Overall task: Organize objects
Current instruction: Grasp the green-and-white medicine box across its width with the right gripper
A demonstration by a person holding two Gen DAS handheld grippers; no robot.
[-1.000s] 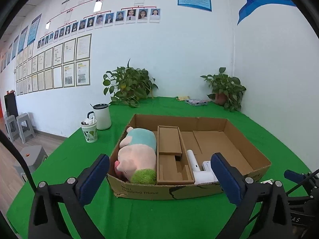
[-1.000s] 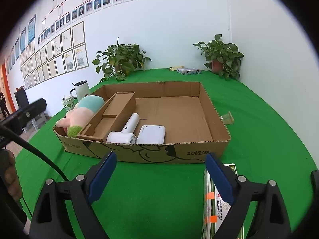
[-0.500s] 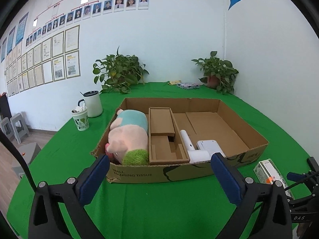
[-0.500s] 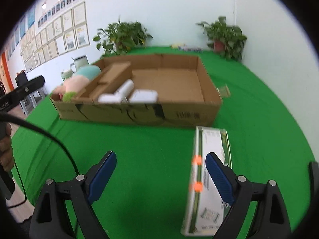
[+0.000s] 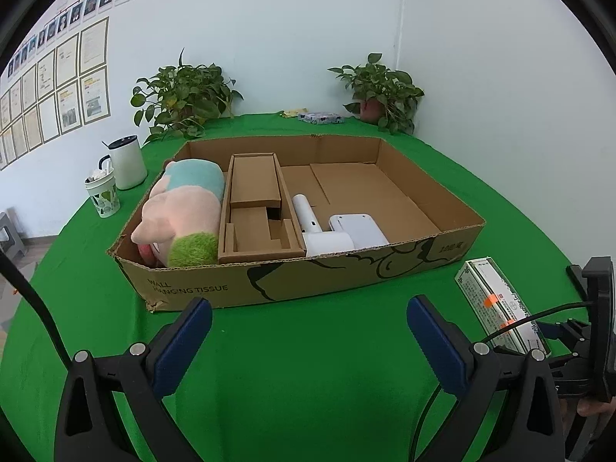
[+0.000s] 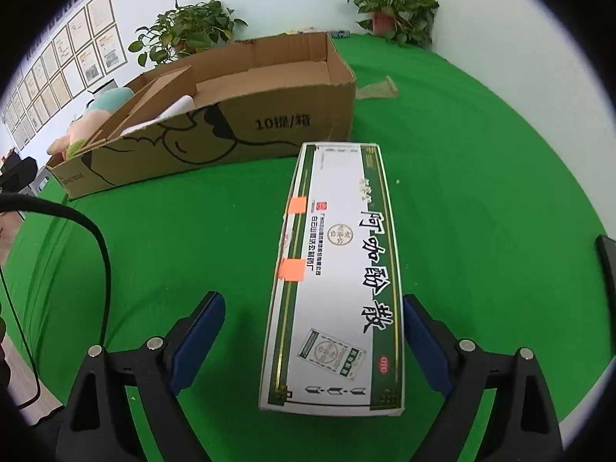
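Note:
A white and green medicine box (image 6: 338, 269) with orange stickers lies flat on the green cloth, right of the cardboard box; it also shows in the left wrist view (image 5: 496, 300). My right gripper (image 6: 312, 338) is open, its blue pads either side of the box's near end, not touching. The open cardboard box (image 5: 269, 281) holds a plush pig (image 5: 181, 211), a brown cardboard insert (image 5: 254, 211), a white hair dryer (image 5: 315, 231) and a white flat device (image 5: 358, 227). My left gripper (image 5: 308, 331) is open and empty, in front of the cardboard box.
A white kettle (image 5: 127, 158) and a patterned cup (image 5: 102, 192) stand left of the cardboard box. Two potted plants (image 5: 181, 96) (image 5: 381, 92) stand at the back by the wall. A small packet (image 5: 319, 117) lies near them. A cable (image 6: 77, 231) hangs at left.
My right gripper has come down and forward over the medicine box, which now sits between its pads. My left gripper has drawn back and risen a little from the cardboard box.

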